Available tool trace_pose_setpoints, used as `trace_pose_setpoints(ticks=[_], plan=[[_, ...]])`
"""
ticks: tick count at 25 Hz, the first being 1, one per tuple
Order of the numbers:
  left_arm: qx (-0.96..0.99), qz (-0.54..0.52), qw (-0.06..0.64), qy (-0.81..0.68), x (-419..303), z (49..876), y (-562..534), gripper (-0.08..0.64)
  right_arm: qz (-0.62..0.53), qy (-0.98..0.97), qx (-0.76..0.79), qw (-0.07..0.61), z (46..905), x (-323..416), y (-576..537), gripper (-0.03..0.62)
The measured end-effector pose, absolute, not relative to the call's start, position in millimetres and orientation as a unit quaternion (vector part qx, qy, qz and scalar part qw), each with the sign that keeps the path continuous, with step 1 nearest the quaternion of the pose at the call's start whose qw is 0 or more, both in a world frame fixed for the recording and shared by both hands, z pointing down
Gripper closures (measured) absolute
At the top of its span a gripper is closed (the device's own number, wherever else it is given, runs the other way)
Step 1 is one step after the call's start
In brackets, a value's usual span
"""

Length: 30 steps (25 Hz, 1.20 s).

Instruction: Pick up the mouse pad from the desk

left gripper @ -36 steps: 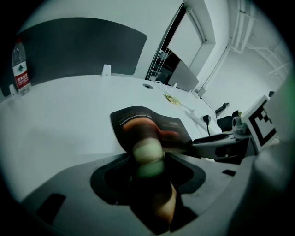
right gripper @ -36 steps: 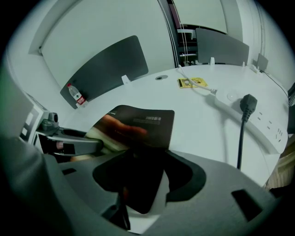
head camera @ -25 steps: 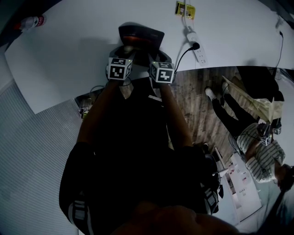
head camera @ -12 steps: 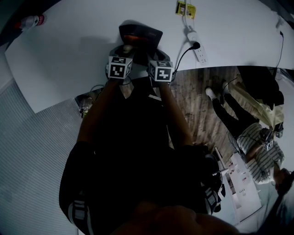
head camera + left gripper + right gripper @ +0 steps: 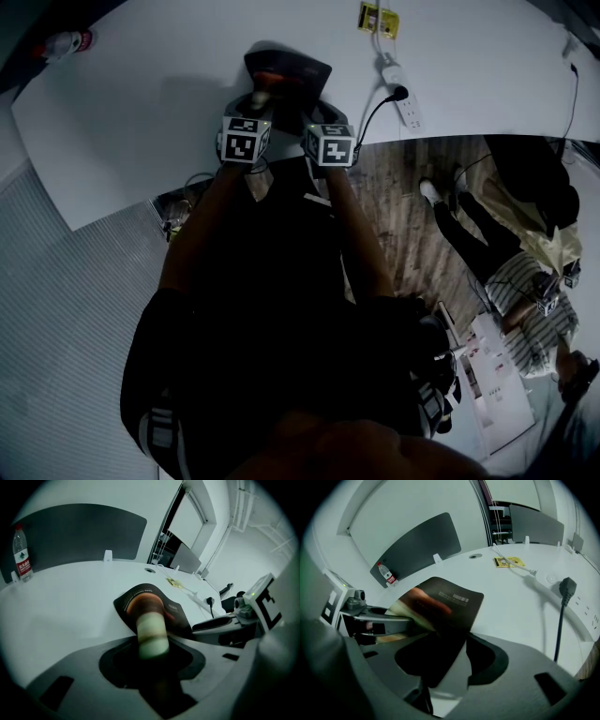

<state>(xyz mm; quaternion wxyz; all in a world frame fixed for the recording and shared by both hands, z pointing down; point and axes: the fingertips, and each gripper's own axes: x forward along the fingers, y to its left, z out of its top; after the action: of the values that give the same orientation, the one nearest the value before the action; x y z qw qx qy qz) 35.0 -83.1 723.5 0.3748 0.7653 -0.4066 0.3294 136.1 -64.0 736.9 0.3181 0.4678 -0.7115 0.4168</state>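
Pinching near edge of mouse pad in right tool, far end resting on white bench. Closing left tool just beside: jaws narrowing, half apart, blurred over same pad edge, not pressing it.

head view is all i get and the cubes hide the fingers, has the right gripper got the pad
Observer: Yes. The right gripper view shows the pad running down between the fingers of the right gripper, which are closed on its near edge.
Operator: and the left one
Observer: Its own view shows the fingers of the left gripper have just been closing, with one blurred finger over the pad's edge. Whether they pinch it I can't tell.
Operator: is it lying flat
Observer: No, its near part tilts up off the desk into the fingers. The far edge I can't judge.
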Motion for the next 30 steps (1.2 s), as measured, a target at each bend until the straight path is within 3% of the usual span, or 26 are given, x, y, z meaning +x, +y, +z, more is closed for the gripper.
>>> trace_pose_setpoints(ticks=[15,30], plan=[[0.769,0.303,0.369,-0.425,38.0,708.3,-78.9,0.512,0.408,-0.725,0.469,0.296,719.4,134.9,-64.8,0.405],[0.769,0.283,0.359,-0.447,38.1,684.5,-76.2,0.526,0.394,-0.745,0.461,0.277,697.3,136.0,-65.4,0.405]])
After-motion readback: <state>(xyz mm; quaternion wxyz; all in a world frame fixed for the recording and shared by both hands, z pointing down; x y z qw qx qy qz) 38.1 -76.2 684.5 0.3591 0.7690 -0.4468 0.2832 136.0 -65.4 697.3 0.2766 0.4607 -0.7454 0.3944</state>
